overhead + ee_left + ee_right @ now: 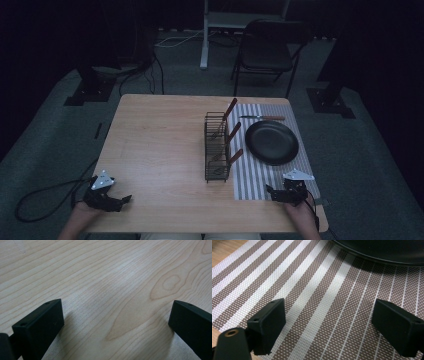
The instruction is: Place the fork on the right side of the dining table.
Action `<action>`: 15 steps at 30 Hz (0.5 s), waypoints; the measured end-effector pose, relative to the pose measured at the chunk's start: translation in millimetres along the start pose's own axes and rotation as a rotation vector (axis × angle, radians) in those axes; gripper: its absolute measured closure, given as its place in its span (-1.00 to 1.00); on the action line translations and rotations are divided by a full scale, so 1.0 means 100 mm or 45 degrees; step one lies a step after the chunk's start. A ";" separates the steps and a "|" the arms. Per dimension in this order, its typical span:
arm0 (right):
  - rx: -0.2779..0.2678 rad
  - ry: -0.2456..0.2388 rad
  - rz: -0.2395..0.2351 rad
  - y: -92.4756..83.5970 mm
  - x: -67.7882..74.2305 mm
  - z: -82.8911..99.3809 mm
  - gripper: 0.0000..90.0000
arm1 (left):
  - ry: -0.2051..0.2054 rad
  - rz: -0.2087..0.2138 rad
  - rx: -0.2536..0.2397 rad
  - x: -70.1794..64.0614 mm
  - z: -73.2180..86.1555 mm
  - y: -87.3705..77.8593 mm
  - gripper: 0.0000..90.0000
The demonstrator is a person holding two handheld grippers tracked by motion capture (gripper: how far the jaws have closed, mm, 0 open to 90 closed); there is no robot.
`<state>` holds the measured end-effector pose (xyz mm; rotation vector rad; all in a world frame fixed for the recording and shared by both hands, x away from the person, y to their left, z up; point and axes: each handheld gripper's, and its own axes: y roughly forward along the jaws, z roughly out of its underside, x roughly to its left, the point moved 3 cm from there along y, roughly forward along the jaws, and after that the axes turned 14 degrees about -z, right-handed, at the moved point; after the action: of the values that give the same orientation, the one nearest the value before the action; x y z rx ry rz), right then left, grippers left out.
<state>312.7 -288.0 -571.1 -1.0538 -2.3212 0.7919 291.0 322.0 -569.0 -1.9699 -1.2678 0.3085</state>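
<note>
Left gripper point(122, 200) low at seven o'clock, jaws spread wide, empty. Right gripper point(270, 190) low at five o'clock, jaws likewise parted, hand point(300, 212) behind it.

Black plate point(272, 142); brown-white striped placemat point(260, 175); light wood-grain table point(160, 145); black wire rack point(217, 146).

One plate point(272, 142), one rack point(217, 146), four wooden-handled utensils point(229, 109).
</note>
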 end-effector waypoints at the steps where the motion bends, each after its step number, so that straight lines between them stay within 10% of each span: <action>1: 0.000 -0.001 -0.001 0.00 0.00 0.00 -0.74 | 0.000 0.000 0.000 0.00 0.00 0.00 -1.00; 15: 0.023 0.004 -0.007 0.00 0.00 -0.02 -0.74 | -0.018 -0.021 0.005 -0.02 0.00 -0.01 -1.00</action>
<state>313.7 -287.9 -569.9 -1.0398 -2.3094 0.8073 289.4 320.6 -569.0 -1.9559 -1.2905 0.3172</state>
